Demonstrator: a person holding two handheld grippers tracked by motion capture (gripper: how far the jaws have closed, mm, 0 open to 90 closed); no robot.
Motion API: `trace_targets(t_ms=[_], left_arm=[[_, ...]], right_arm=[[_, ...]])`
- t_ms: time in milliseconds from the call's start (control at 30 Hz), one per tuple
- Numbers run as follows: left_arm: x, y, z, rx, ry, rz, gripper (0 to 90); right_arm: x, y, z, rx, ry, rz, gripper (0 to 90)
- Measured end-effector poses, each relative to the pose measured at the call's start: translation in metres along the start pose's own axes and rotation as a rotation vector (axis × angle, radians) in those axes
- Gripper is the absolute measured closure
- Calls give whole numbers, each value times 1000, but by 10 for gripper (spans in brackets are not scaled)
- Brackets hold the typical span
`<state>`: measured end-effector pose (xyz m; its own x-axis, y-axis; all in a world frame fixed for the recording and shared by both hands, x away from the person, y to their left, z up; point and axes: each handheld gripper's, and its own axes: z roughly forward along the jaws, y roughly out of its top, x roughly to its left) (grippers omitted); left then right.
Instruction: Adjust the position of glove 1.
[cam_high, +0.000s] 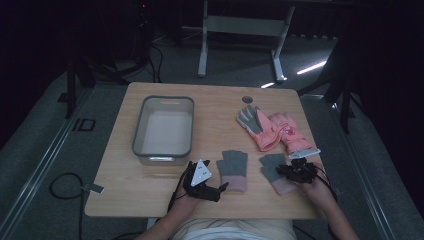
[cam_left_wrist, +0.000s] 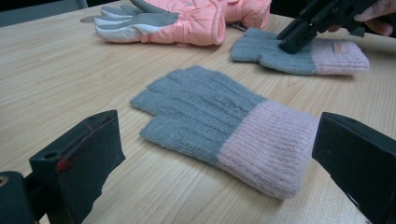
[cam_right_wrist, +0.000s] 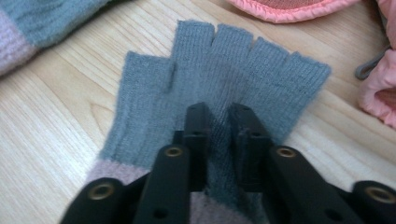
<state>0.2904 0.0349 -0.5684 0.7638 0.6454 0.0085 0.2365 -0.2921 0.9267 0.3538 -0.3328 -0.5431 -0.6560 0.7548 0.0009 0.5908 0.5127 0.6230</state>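
Note:
Two grey knit fingerless gloves with pink cuffs lie flat near the table's front edge. My right gripper (cam_high: 291, 171) (cam_right_wrist: 218, 128) is down on the right knit glove (cam_high: 272, 170) (cam_right_wrist: 261, 70), its jaws nearly together and pinching a fold of the grey palm fabric. From the left gripper view that same right gripper (cam_left_wrist: 292, 43) presses on the right glove (cam_left_wrist: 299, 58). My left gripper (cam_high: 214, 184) (cam_left_wrist: 219, 158) rests low on the table, wide open. The left knit glove (cam_high: 234, 170) (cam_left_wrist: 210, 116) lies just ahead of its jaws, untouched.
A pair of pink ski gloves (cam_high: 274, 131) (cam_left_wrist: 187, 21) with grey palms lies at the back right, just beyond the right knit glove. A grey-rimmed plastic bin (cam_high: 137, 131) stands at the left of the wooden table (cam_high: 125, 192). Dark floor and a desk frame lie beyond.

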Motion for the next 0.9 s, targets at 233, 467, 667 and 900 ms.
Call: trace_targets(t_ms=[233, 467, 667, 900], left_arm=[[0, 0, 0, -1, 0, -2, 12], [0, 0, 0, -2, 1, 0, 12], [0, 0, -1, -5, 2, 0, 12], [0, 0, -1, -3, 2, 5, 12]], right_arm=[[15, -1, -8, -23, -72, 51, 819], [29, 14, -47, -184, -133, 198, 820], [35, 9, -48, -186, -182, 281, 820], [31, -1, -19, -112, -202, 301, 815]])
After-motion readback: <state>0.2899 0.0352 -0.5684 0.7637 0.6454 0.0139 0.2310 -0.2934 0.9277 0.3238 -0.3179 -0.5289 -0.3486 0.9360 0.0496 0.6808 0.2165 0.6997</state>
